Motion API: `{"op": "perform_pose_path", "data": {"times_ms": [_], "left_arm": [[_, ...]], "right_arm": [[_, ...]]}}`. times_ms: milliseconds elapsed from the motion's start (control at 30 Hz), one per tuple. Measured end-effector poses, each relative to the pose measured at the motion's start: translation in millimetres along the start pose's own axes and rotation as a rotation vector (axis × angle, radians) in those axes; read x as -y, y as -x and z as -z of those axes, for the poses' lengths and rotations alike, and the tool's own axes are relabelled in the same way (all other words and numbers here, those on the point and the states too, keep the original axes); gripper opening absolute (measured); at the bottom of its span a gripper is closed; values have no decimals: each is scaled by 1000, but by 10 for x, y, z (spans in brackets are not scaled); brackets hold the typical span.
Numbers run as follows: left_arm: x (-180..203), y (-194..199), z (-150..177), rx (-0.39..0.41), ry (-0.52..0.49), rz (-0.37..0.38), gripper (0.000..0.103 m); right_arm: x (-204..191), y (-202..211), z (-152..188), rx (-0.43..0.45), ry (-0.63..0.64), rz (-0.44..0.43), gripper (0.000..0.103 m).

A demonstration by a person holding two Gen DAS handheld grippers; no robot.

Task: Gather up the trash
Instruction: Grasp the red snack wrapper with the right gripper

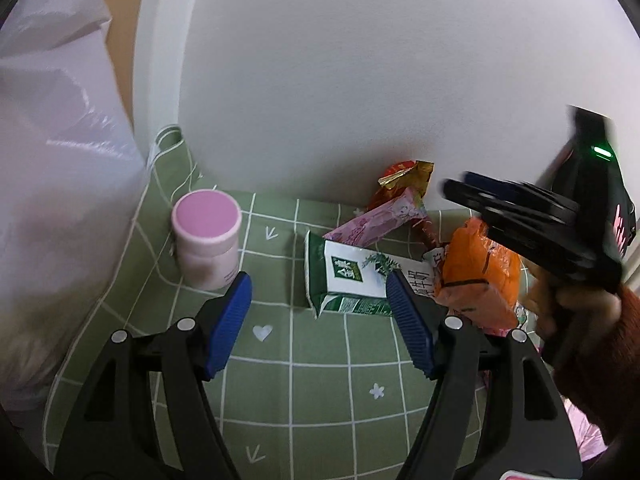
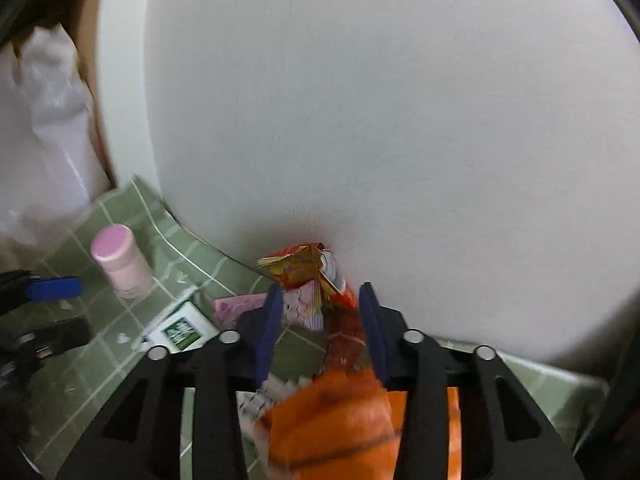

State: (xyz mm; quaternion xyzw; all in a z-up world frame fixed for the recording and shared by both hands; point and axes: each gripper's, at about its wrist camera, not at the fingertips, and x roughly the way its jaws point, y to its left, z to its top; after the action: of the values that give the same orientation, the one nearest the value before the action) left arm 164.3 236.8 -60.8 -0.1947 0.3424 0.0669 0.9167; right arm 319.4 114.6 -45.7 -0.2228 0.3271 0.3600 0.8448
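We are looking down at a green checked tablecloth [image 1: 320, 364] pushed up against a white wall [image 1: 380, 72]. The trash is lying in a heap at the foot of that wall: a green-and-white carton [image 1: 348, 276] flat on the cloth, a pink wrapper [image 1: 376, 222] leaning across its far edge, a red-and-gold wrapper [image 1: 404, 180] standing against the wall behind, and an orange bag [image 1: 478, 268] just right of the carton.

Our left gripper [image 1: 320, 312] is hovering low over the cloth with its blue pads wide apart and nothing between them; the carton is sitting just beyond the right pad. A pink-lidded jar [image 1: 208, 240] is standing upright just beyond the left pad, apart from the heap. A white plastic bag [image 1: 60, 168] is filling the left edge.

Our right gripper [image 2: 320, 320] is reaching over the orange bag [image 2: 332, 420], jaws partly apart. The red-and-gold wrapper [image 2: 308, 268] is showing between its pads, but we cannot tell whether they are pressing on it. From the left wrist, a hand [image 1: 576, 304] in a rust sleeve [image 1: 600, 360] is holding that gripper.
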Motion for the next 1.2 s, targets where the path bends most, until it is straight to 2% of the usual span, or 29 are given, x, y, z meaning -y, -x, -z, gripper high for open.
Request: {"op": "perform_pose_path", "data": {"times_ms": [100,200,333,500,733,967,1200], "left_arm": [[-39,16,12,-4,-2,-2,66],[-47,23,-11,0,-2,-6,66],[-85,18,-47,5,3,-1,66],[-128,-65,-71,0,26,17,66],[-62,-149,-67,-14,23,60,66],[2,-272,-65,-32,13,92,66],[193,-317,-221,-27,-41,133,66]], "right_arm": [[-23,-199,-38,-25,28,29,33],[-10,-355,-48,-53,41,52,22],[45,-358,-44,-54,26,40,8],[231,-60,-19,-28,-42,52,6],[614,602,182,7,-186,104,6],[794,1020,560,-9,-284,161,6],[911,1375,897,11,-375,196,6]]}}
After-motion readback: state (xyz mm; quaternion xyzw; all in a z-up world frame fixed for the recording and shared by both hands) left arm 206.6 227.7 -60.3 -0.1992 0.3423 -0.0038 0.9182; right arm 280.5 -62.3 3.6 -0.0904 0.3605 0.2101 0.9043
